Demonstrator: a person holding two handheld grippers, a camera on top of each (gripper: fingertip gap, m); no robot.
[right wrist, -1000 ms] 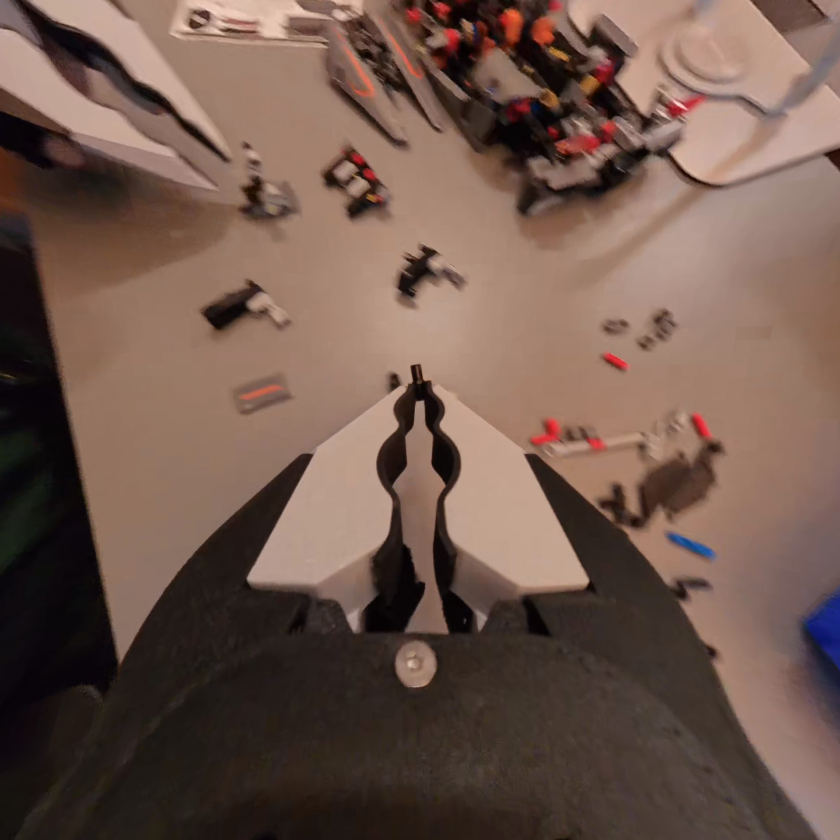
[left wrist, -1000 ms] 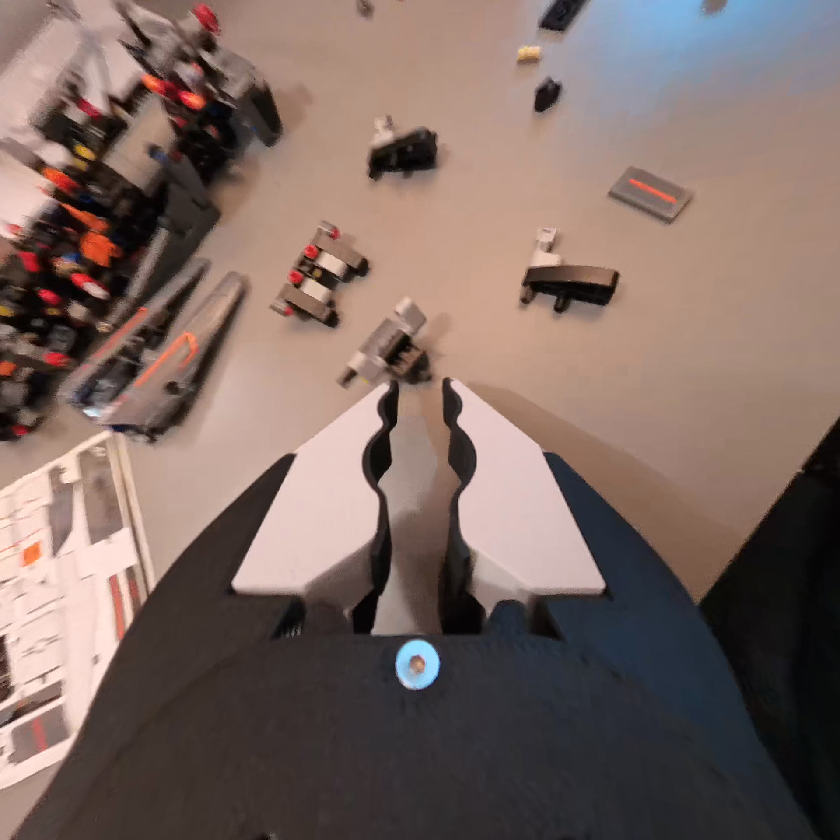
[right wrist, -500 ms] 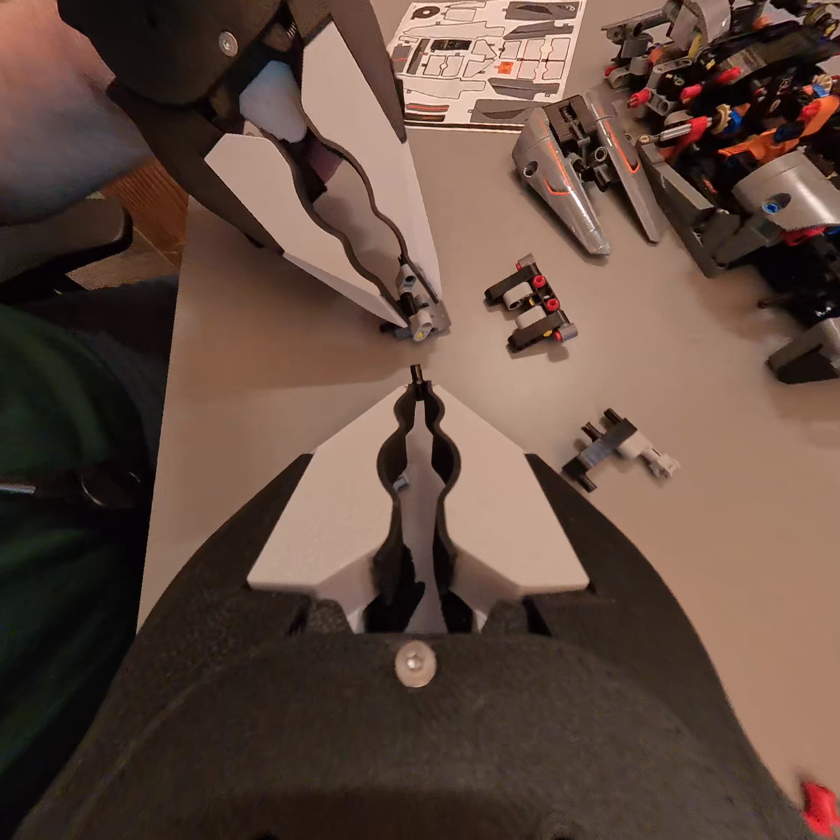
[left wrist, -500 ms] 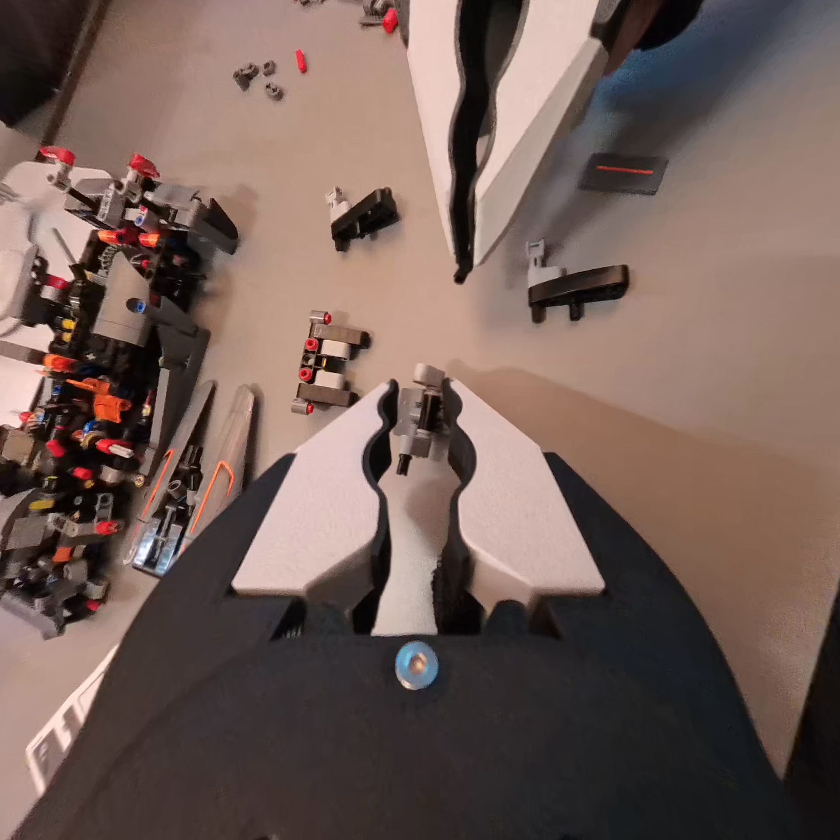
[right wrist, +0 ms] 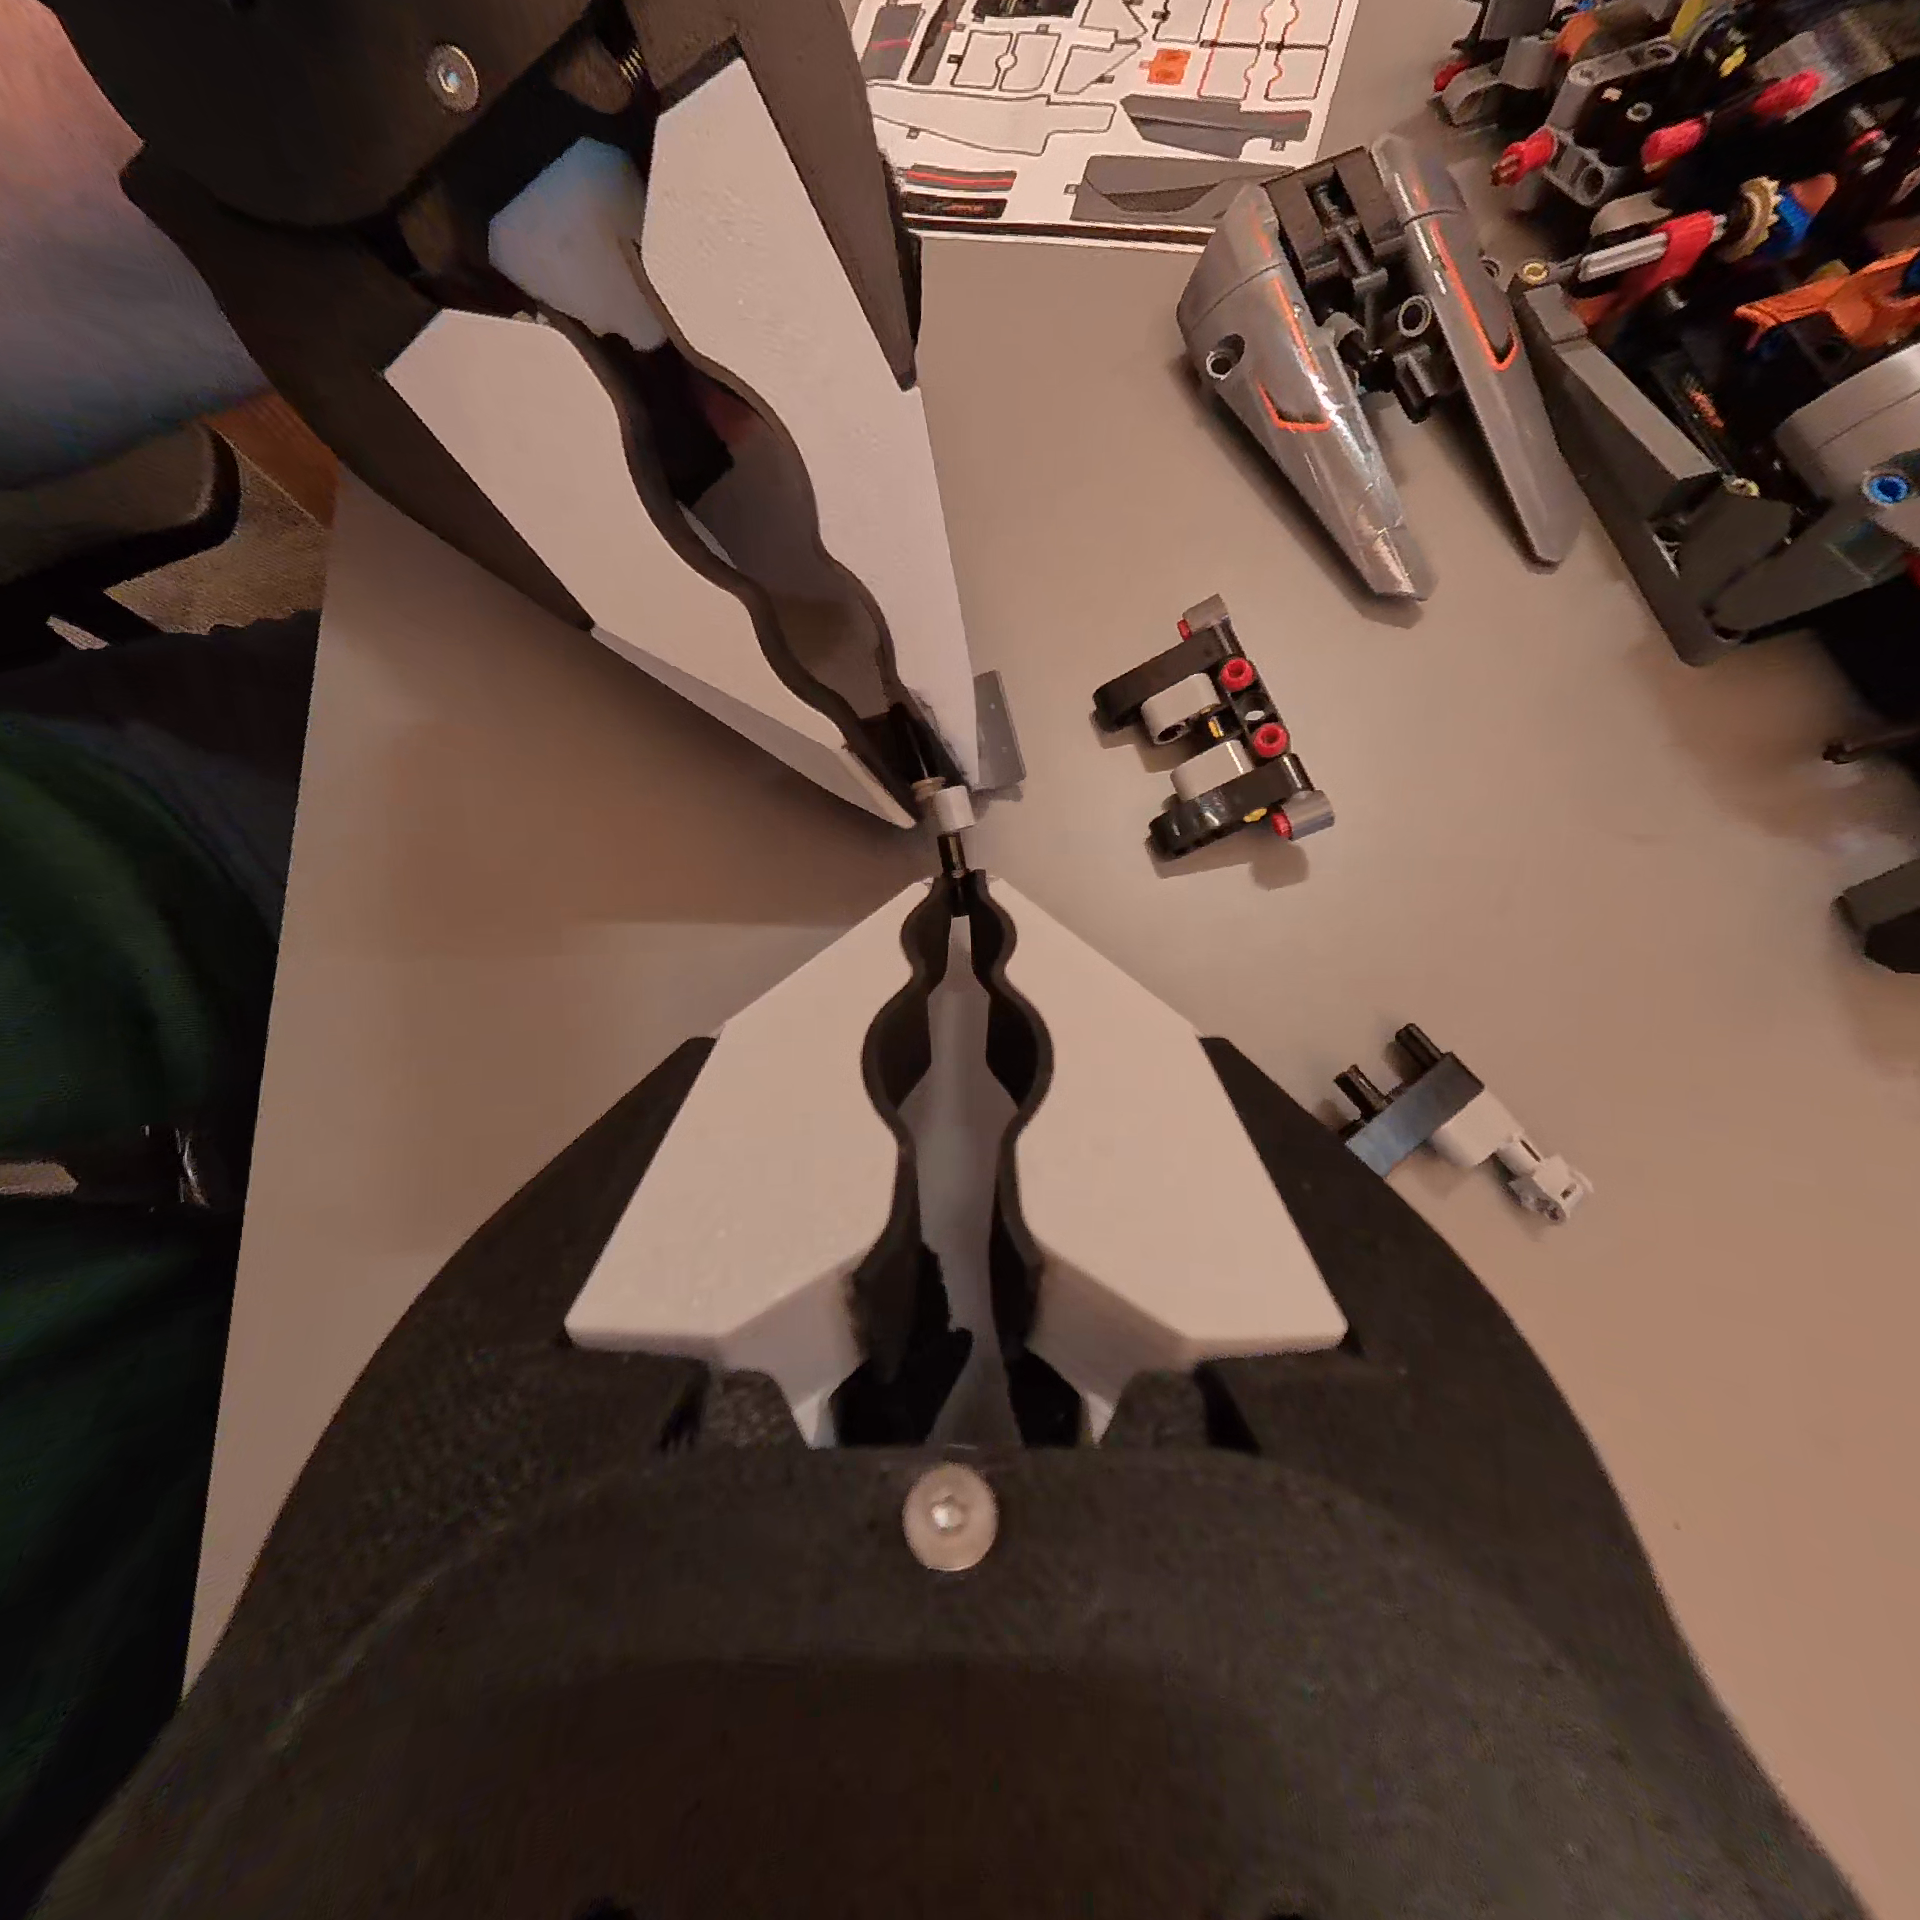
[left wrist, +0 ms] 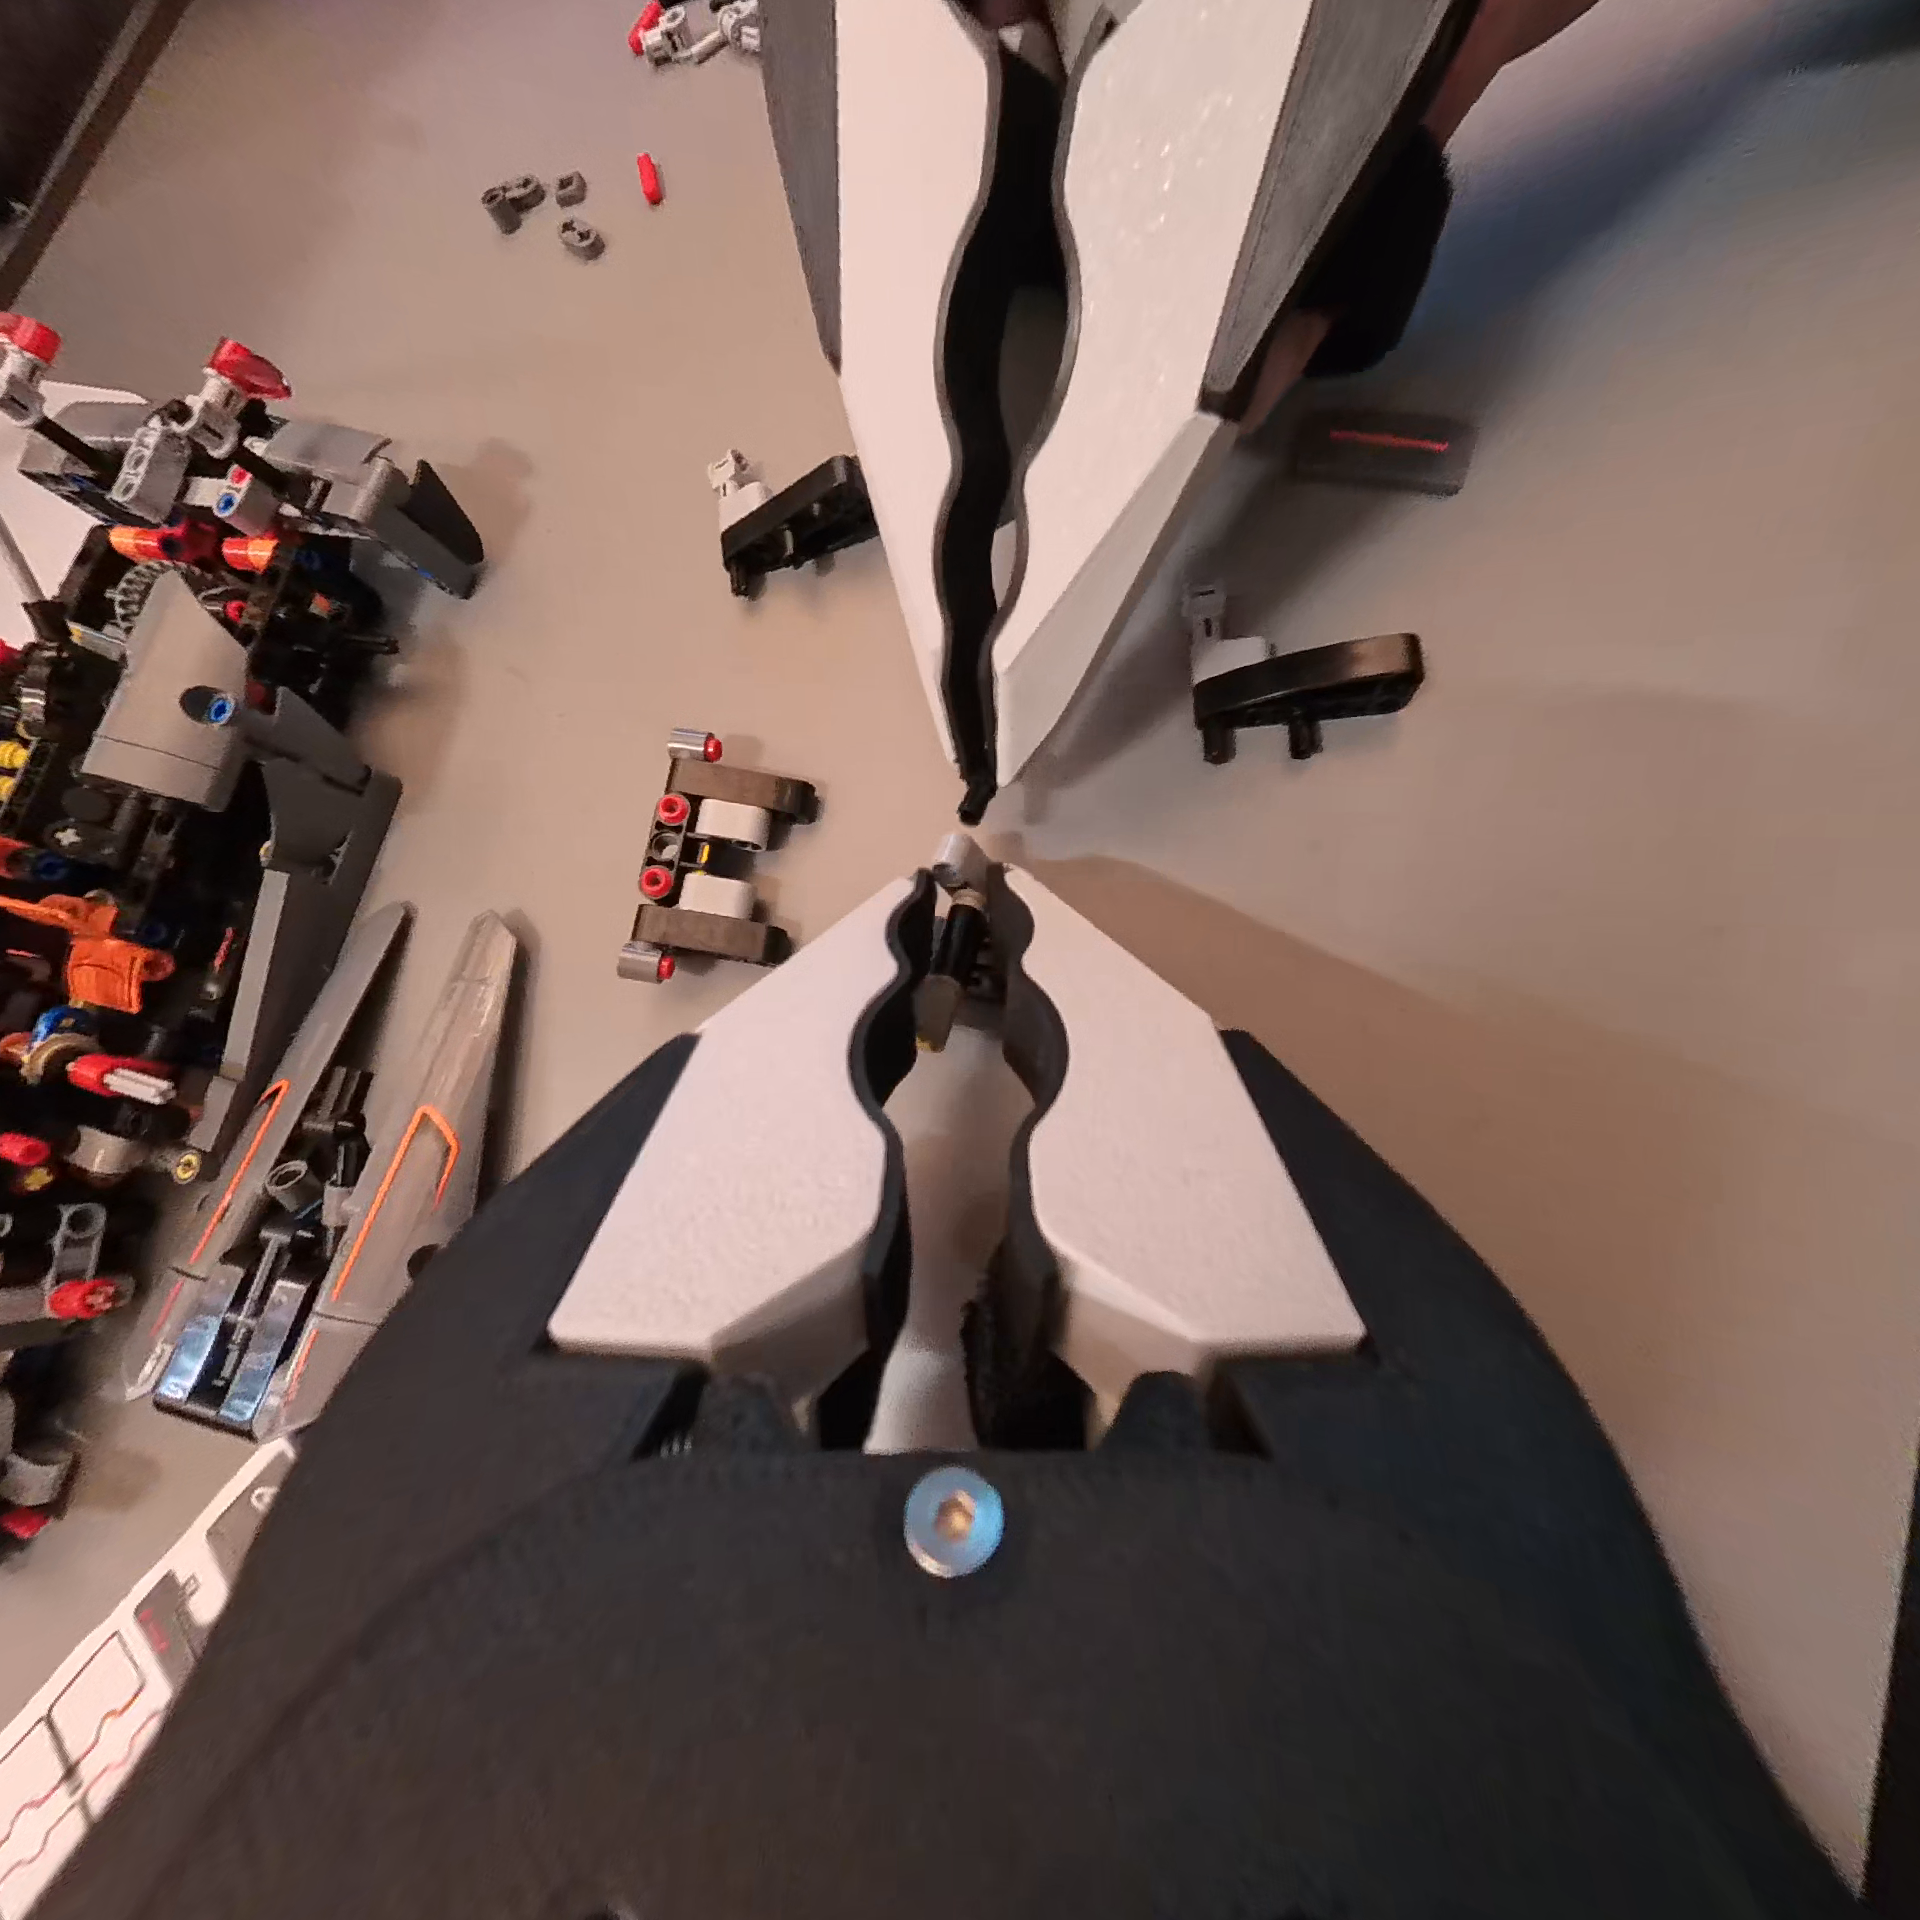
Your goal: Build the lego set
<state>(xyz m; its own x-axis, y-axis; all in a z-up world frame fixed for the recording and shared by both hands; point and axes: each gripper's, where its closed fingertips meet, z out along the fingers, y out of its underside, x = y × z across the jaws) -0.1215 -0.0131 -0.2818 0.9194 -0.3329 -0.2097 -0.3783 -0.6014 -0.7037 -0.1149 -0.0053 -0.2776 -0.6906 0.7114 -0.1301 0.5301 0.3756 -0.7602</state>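
Observation:
My left gripper (left wrist: 961, 883) is shut on a small grey-and-black lego assembly (left wrist: 951, 940), held above the table with its light grey end (left wrist: 958, 854) pointing forward. My right gripper (right wrist: 956, 896) is shut on a short black pin (right wrist: 952, 862). The two grippers meet tip to tip. In the right wrist view the pin's end reaches the assembly's grey end (right wrist: 951, 808). The left wrist view shows a small gap between them. The right gripper (left wrist: 975, 795) comes in from the top of the left wrist view. The left gripper (right wrist: 920, 795) comes in from the upper left of the right wrist view.
On the grey table lie a black-and-grey sub-assembly with red pins (left wrist: 712, 862) (right wrist: 1210, 727), two black beams with grey connectors (left wrist: 1299, 681) (left wrist: 790, 514), a grey panel pair with orange lines (left wrist: 343, 1174) and the large model (left wrist: 135, 727). A sticker sheet (right wrist: 1101, 94) lies at the far edge. My left and right fingertips are right by each other.
My left gripper closed on the small assembly and lifted it off the table. My right gripper, holding the pin, swung in until its tip met the assembly's grey end.

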